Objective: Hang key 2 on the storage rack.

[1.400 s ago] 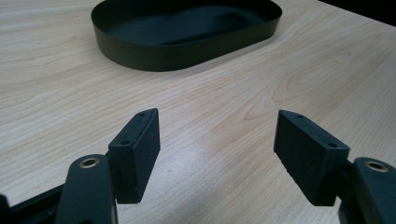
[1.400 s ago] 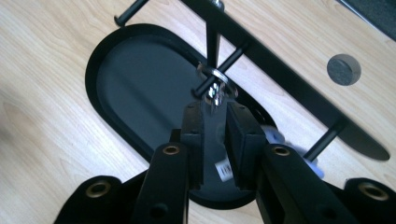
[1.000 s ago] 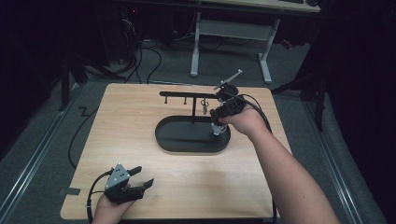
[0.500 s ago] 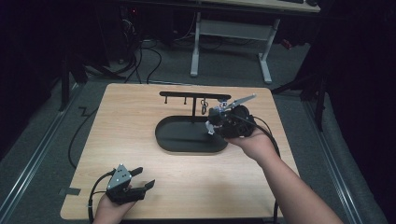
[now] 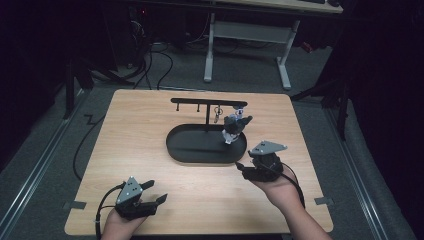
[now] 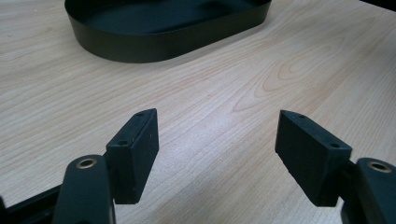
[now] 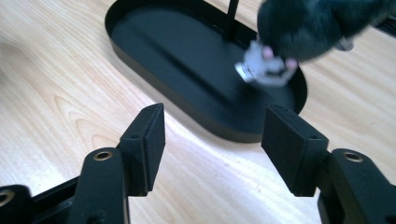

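On the rack's crossbar (image 5: 207,101), right end, hangs the grey plush keychain (image 5: 234,126), dangling over the black oval tray (image 5: 185,150). Hanging step looks done. Right gripper (image 5: 245,167), jaws just opened and empty, sits near the tray's right end. Left gripper (image 5: 155,192) is released too, parked at the table (image 5: 125,130) front. Next call: another item or finish.

Tool (image 6: 217,154) (jaws apart) over table (image 6: 261,84), black tray (image 6: 154,35) beyond.

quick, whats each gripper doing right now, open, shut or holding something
Left gripper: open, nothing between the jaws, bare table under them.
Right gripper: open and empty, jaws have just been opening; the plush keychain hangs on the stand.
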Demonstrator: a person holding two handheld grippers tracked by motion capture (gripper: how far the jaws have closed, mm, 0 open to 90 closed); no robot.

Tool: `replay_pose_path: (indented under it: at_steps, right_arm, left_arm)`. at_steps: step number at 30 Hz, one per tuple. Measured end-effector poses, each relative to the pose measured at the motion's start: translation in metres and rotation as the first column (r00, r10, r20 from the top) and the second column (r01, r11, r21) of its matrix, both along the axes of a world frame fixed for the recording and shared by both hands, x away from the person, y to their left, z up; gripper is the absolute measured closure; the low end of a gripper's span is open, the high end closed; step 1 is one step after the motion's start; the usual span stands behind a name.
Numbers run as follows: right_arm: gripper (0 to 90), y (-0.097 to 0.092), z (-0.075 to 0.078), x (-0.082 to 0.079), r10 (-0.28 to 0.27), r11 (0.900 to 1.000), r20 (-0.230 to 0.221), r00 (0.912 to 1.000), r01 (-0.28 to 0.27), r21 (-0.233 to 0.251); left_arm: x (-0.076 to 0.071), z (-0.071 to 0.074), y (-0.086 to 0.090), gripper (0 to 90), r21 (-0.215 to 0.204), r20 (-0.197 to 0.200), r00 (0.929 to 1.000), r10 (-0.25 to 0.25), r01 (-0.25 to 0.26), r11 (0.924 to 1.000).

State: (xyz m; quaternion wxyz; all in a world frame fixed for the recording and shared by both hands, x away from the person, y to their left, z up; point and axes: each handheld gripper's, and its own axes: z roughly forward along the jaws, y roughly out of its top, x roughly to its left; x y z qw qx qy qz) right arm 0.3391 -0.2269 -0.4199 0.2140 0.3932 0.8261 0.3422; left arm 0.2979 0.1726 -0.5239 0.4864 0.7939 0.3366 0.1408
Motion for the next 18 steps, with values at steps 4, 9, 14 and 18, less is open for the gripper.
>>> replay_pose_path:
  at_steps: [4, 9, 14, 18]
  right_arm:
    - [35.5, -0.011, -0.023, -0.012, -0.019, 0.9982, 0.02, 0.9996, 0.018, 0.057]
    - [33.8, -0.022, -0.056, -0.025, -0.044, 0.9912, 0.035, 0.9984, 0.04, 0.126]
    - [33.1, -0.03, -0.085, -0.044, -0.077, 0.9846, 0.085, 0.9934, 0.062, 0.163]
    - [32.7, -0.033, -0.098, -0.06, -0.067, 0.9767, 0.107, 0.992, 0.044, 0.21]
  left_arm:
    - [-0.001, 0.0, -0.002, 30.8, 0.001, 0.002, 1.0, -0.007, 0.007, 1.0]
    - [-0.003, 0.0, -0.004, 30.9, 0.0, 0.001, 0.9999, -0.01, 0.01, 0.9999]
    - [-0.007, 0.002, -0.008, 31.0, -0.009, 0.006, 0.9998, -0.019, 0.019, 0.9998]
    - [-0.011, 0.005, -0.012, 31.0, -0.017, 0.01, 0.9996, -0.028, 0.029, 0.9994]
